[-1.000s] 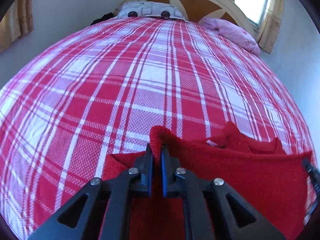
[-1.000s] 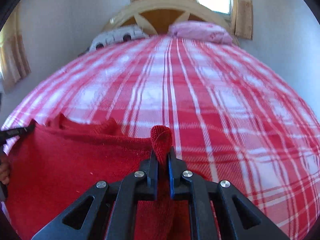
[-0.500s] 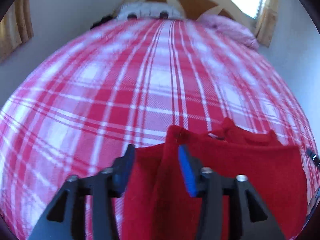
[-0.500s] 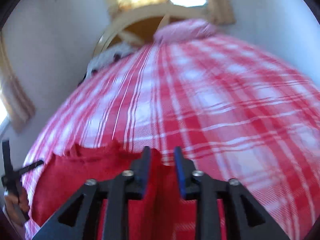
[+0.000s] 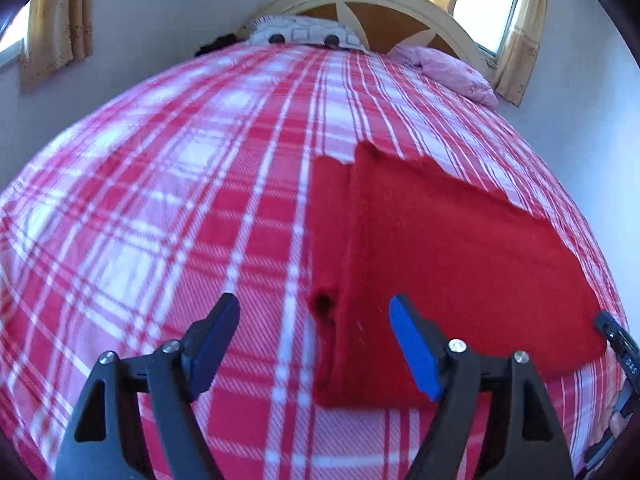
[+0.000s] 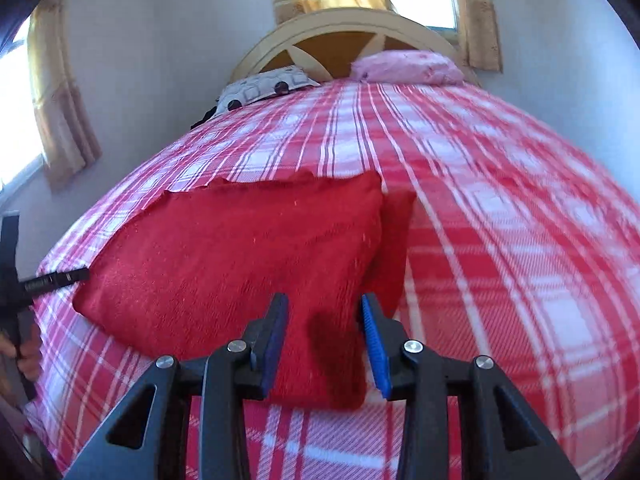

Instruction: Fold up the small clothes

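A small red knitted garment (image 5: pixel 448 256) lies folded flat on the red and white plaid bed cover (image 5: pixel 192 208). A narrow sleeve strip shows along its left edge in the left wrist view. My left gripper (image 5: pixel 314 344) is open and empty, raised above the garment's near left edge. The garment also shows in the right wrist view (image 6: pixel 240 256), with a strip along its right edge. My right gripper (image 6: pixel 324 340) is open and empty, above the garment's near right corner. The left gripper's tip (image 6: pixel 52 278) shows at the left edge of the right wrist view.
A patterned grey pillow (image 5: pixel 304 34) and a pink pillow (image 5: pixel 452 70) lie against the arched wooden headboard (image 5: pixel 372 8). Walls with curtained windows stand behind and to both sides. The plaid cover (image 6: pixel 520 240) stretches wide around the garment.
Both grippers opened and let go of the red garment, then lifted and drew back. The garment now lies flat and folded on the bed.
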{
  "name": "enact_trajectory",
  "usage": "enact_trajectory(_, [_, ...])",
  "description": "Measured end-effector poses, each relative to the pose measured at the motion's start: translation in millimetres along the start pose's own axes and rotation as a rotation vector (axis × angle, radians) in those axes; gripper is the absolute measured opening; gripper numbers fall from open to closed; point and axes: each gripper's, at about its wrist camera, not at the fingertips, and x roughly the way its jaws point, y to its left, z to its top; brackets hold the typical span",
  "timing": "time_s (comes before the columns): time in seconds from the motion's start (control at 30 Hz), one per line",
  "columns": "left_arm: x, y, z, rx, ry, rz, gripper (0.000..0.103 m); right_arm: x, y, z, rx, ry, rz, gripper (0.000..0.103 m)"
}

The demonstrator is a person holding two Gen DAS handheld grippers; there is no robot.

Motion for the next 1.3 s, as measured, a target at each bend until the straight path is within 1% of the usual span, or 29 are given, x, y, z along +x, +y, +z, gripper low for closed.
enact_trajectory(0.07, [4, 2, -6, -0.033, 0.025, -0.03, 0.08, 3, -4, -8, 0.038, 0.031, 0.043, 0.039])
enact_trajectory(0.13, [7, 2, -12, -0.068, 0.048, -0.086, 0.079, -1, 0, -15, 0.022, 0.033, 0.072, 0.038])
enact_trajectory(0.17, [8, 0, -15, -0.07, 0.057, -0.11, 0.078, -3, 2, -17, 0.001, 0.03, 0.071, 0.026])
enact_trajectory(0.2, [9, -4, -18, -0.056, 0.063, -0.121, 0.075, -5, 3, -18, -0.016, 0.03, 0.062, 0.018])
enact_trajectory(0.23, [8, -10, -21, -0.024, 0.054, -0.111, 0.069, -6, 2, -18, -0.017, 0.035, 0.064, 0.013])
enact_trajectory(0.27, [8, -14, -24, -0.002, 0.048, -0.103, 0.064, -6, -1, -18, 0.0, 0.039, 0.081, 0.013])
enact_trajectory(0.3, [8, -18, -26, 0.021, 0.046, -0.103, 0.055, -5, -5, -18, 0.022, 0.043, 0.098, 0.013])
enact_trajectory(0.33, [8, -21, -27, 0.03, 0.047, -0.104, 0.052, -3, -8, -18, 0.043, 0.05, 0.112, 0.012])
enact_trajectory(0.37, [9, -21, -26, 0.033, 0.044, -0.098, 0.052, -2, -11, -18, 0.056, 0.056, 0.12, 0.01])
enact_trajectory(0.4, [10, -22, -25, 0.032, 0.042, -0.097, 0.046, -2, -11, -19, 0.061, 0.064, 0.123, 0.009])
enact_trajectory(0.43, [11, -22, -24, 0.025, 0.047, -0.099, 0.039, -5, -6, -21, 0.049, 0.073, 0.123, 0.009])
enact_trajectory(0.47, [11, -19, -23, 0.016, 0.051, -0.103, 0.036, -9, -1, -23, 0.019, 0.074, 0.118, 0.009])
enact_trajectory(0.5, [11, -18, -22, 0.007, 0.054, -0.109, 0.029, -11, 3, -24, -0.008, 0.075, 0.106, 0.008])
enact_trajectory(0.53, [11, -16, -20, 0.004, 0.055, -0.112, 0.024, -14, 9, -29, -0.044, 0.076, 0.081, 0.008])
enact_trajectory(0.57, [11, -14, -21, 0.003, 0.054, -0.112, 0.023, -15, 10, -34, -0.053, 0.079, 0.068, 0.008])
enact_trajectory(0.63, [12, -10, -21, 0.002, 0.059, -0.114, 0.023, -15, 4, -41, -0.034, 0.077, 0.079, 0.008])
enact_trajectory(0.77, [13, -10, -23, 0.015, 0.06, -0.109, 0.023, -18, -2, -38, -0.026, 0.094, 0.104, 0.008])
enact_trajectory(0.8, [12, -10, -22, 0.02, 0.065, -0.106, 0.024, -20, -2, -36, -0.033, 0.097, 0.105, 0.009])
enact_trajectory(0.83, [12, -10, -21, 0.026, 0.07, -0.092, 0.029, -23, -4, -34, -0.032, 0.101, 0.11, 0.009])
enact_trajectory(0.9, [8, -6, -18, 0.032, 0.073, -0.063, 0.032, -31, -10, -29, -0.015, 0.099, 0.122, 0.01])
enact_trajectory(0.97, [1, 1, -15, 0.029, 0.063, -0.056, 0.034, -43, -18, -19, 0.004, 0.053, 0.1, 0.01])
enact_trajectory(1.03, [-11, 6, -10, 0.028, 0.028, -0.026, 0.044, -52, -20, -1, -0.01, -0.027, 0.046, 0.01])
enact_trajectory(1.07, [-14, 7, -7, 0.035, 0.013, -0.009, 0.045, -52, -17, 9, -0.026, -0.053, 0.045, 0.01])
enact_trajectory(1.13, [-23, 1, 3, 0.064, -0.041, 0.043, 0.046, -46, -9, 28, -0.041, -0.083, 0.053, 0.01])
enact_trajectory(1.17, [-24, -3, 7, 0.072, -0.054, 0.048, 0.046, -38, -2, 40, -0.054, -0.099, 0.064, 0.01])
enact_trajectory(1.2, [-22, -8, 15, 0.078, -0.06, 0.042, 0.049, -29, 3, 50, -0.066, -0.099, 0.071, 0.01])
enact_trajectory(1.27, [-18, -24, 25, 0.091, -0.067, 0.018, 0.053, 2, 15, 67, -0.089, -0.065, 0.065, 0.01])
enact_trajectory(1.3, [-15, -34, 30, 0.105, -0.073, 0.008, 0.057, 16, 17, 71, -0.092, -0.047, 0.06, 0.01])
